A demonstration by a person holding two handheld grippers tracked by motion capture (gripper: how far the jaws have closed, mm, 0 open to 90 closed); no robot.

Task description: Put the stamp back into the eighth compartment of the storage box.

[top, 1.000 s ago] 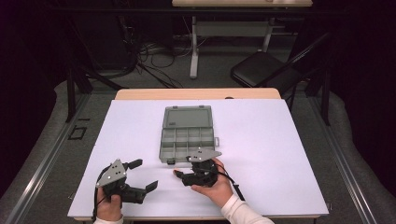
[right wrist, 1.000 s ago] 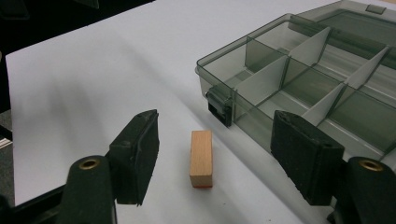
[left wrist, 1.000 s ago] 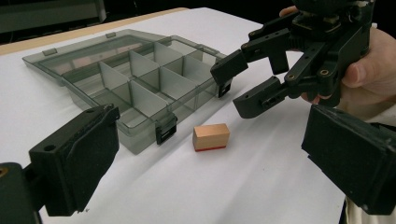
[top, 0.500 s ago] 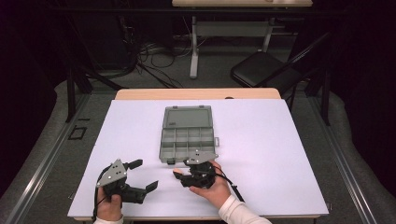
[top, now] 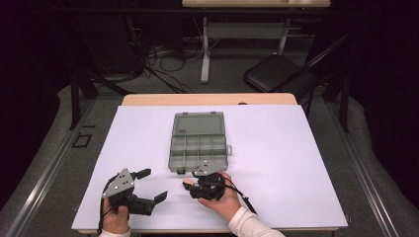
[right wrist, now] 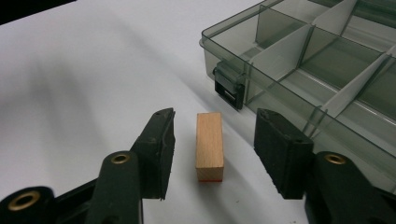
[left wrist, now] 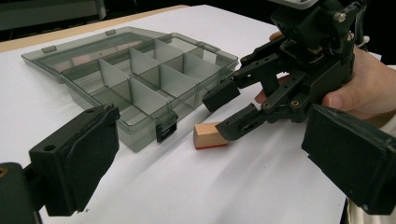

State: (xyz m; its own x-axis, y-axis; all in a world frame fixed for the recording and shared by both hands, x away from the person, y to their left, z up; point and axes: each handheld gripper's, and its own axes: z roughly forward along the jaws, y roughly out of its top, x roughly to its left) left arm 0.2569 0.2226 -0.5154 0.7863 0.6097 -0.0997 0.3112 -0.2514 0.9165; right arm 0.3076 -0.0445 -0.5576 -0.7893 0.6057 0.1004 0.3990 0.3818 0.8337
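Plainly the small wooden block (right wrist: 209,146) is what the work turns on: it lies flat on the white desk (top: 296,163), low in the middle of the right gripper view, its long side running up the frame and a thin red edge showing at its near end. The right gripper (right wrist: 212,151) straddles it, one jaw on each long side, and the jaws have just been closing; a gap remains on both sides, so nothing is pinched yet. Lined up this way, the pads look set to meet the block's two broad faces squarely. Just beyond the block, toward the upper right of that view, stands the grey see-through organizer box (right wrist: 327,70), its black latch (right wrist: 229,91) facing the block and its lid (top: 198,124) folded back flat on the desk, presumably so a piece can be dropped in from above. Its compartments, split by thin dividers, all appear empty. At the lower left of the high view the left gripper (top: 148,185) rests well apart from the block with its jaws spread wide, holding nothing, apparently waiting.
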